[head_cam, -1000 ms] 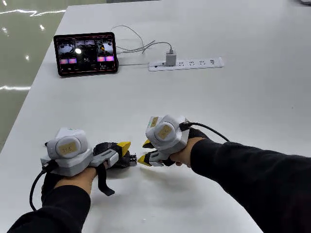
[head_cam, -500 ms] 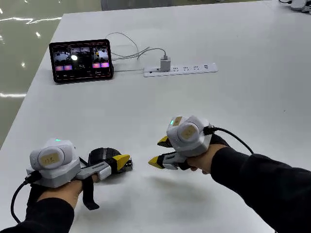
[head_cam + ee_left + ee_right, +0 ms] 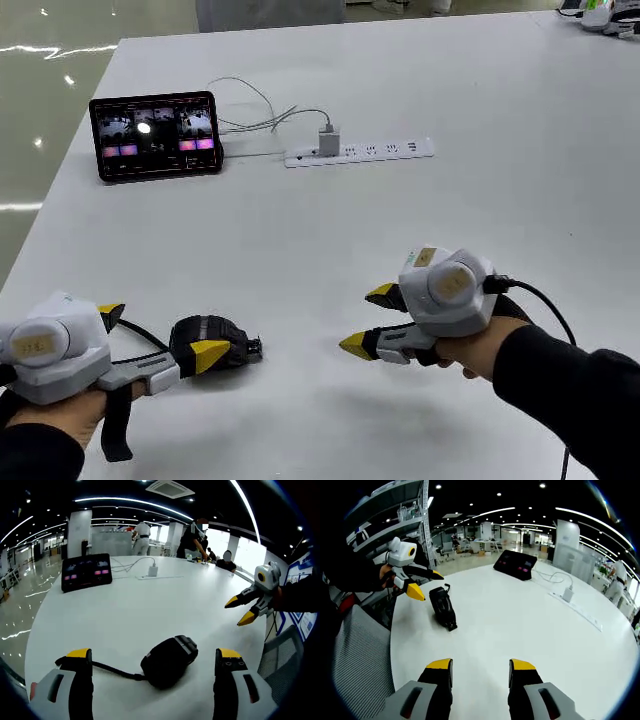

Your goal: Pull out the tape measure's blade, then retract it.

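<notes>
Across the table [image 3: 450, 150], the biggest shift is the gap: a second ago my two grippers were nearly nose to nose, and now they are well apart. My right gripper [image 3: 367, 320] has swung off to the right, fingers apart and empty. My left gripper [image 3: 158, 331] has drawn back with its fingers spread wide. The tape measure [image 3: 225, 335] lies on the table between them, unclamped. No blade shows out of the case, so I judge the retract done.

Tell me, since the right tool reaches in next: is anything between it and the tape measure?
Nothing visible does. Bare table is all that lies between the open right tool and the tape measure.
</notes>
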Available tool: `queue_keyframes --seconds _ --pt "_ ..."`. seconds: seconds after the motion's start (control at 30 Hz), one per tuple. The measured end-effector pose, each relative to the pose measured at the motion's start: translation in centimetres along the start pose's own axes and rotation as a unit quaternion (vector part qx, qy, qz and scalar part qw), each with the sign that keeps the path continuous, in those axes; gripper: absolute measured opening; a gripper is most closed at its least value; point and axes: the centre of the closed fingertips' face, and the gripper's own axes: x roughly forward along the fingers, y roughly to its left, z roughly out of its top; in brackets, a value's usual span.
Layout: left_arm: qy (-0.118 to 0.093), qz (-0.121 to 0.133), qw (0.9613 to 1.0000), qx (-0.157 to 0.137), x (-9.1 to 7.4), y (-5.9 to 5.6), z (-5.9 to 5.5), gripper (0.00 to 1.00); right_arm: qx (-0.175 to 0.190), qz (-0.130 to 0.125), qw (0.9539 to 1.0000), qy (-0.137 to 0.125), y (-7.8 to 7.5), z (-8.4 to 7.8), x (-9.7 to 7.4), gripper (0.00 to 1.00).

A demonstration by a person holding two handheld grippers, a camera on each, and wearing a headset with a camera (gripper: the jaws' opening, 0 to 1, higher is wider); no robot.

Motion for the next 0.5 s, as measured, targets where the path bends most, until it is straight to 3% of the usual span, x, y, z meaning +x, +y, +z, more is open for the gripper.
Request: queue_keyframes --seconds 0.13,0.3,0.5 --pt "0.016 -0.018 0.9997 0.007 -0.4 -0.1 -0.7 0.99 0.009 -0.011 0.9999 0.005 -0.8 -1.5 -1.6 0.44" --pt "0.014 -0.036 0.9991 0.019 -1.2 -0.4 -0.6 0.99 0.007 -0.023 0.9997 0.011 -1.4 -3.2 -3.6 0.48" --pt "0.02 -0.036 0.9991 0.012 -2.1 0.5 -0.9 0.99 0.02 -0.044 0.9986 0.021 -2.7 -6.0 -6.3 0.52"
